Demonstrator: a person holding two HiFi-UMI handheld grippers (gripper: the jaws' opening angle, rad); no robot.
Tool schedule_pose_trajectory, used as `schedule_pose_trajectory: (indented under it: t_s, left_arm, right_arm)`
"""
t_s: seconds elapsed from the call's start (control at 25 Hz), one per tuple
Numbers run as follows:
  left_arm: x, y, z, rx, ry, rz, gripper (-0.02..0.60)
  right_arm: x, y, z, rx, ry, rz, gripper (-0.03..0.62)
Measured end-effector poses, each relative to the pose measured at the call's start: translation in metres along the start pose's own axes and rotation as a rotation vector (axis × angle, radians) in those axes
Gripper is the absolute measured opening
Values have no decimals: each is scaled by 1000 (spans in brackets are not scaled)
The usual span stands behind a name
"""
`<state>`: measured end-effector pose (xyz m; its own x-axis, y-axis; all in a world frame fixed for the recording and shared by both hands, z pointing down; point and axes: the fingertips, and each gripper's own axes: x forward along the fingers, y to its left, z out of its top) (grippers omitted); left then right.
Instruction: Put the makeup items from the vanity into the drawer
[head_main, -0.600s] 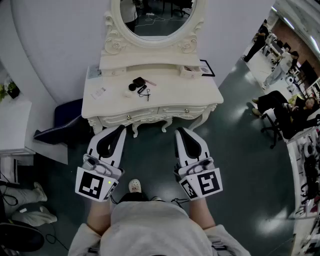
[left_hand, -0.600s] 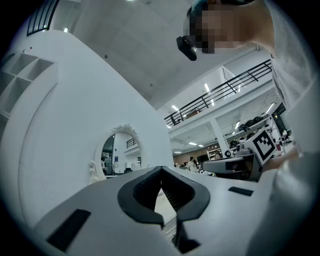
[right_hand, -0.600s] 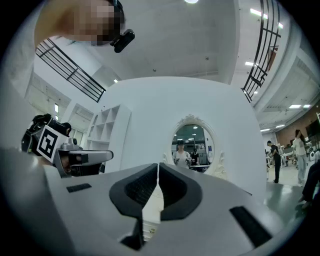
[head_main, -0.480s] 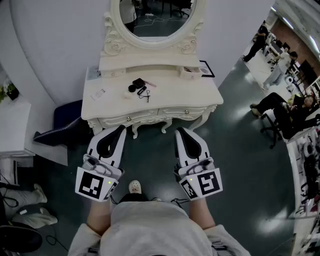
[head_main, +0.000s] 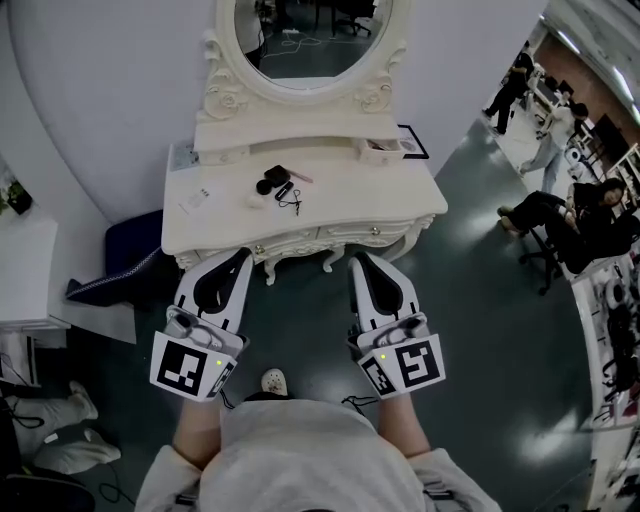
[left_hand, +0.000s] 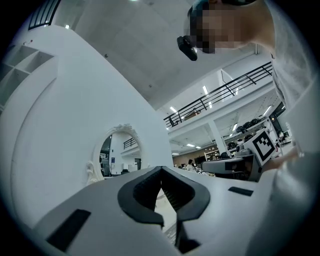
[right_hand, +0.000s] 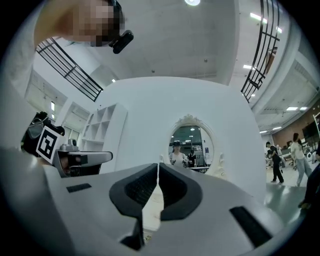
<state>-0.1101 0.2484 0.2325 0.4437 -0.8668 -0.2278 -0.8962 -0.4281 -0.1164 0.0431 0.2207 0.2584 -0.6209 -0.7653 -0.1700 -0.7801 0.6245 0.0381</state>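
Head view: small black makeup items (head_main: 274, 180) lie on the cream carved vanity worktop (head_main: 385, 190), its drawer (head_main: 350, 234) closed. The left gripper (head_main: 243, 256) and right gripper (head_main: 357, 260) hover just before it.

Left gripper view: fingers (left_hand: 145, 192) together, empty.

Right gripper view: fingers (right_hand: 142, 187) pressed together, nothing between.

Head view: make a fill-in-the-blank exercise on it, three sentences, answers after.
The makeup items lie on the vanity, whose drawers are ___.
The left gripper and the right gripper both have their jaws ___.
Between the right gripper's jaws there is ___.
Answers: closed; shut; nothing.
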Motion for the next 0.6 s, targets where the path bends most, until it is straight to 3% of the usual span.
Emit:
schedule_pose_trajectory:
  t_s: [0.6]
  left_arm:
    - [15,37,-15,-10,-8,-55,15]
  right_arm:
    - [30,4,-13,19,4,-54,25]
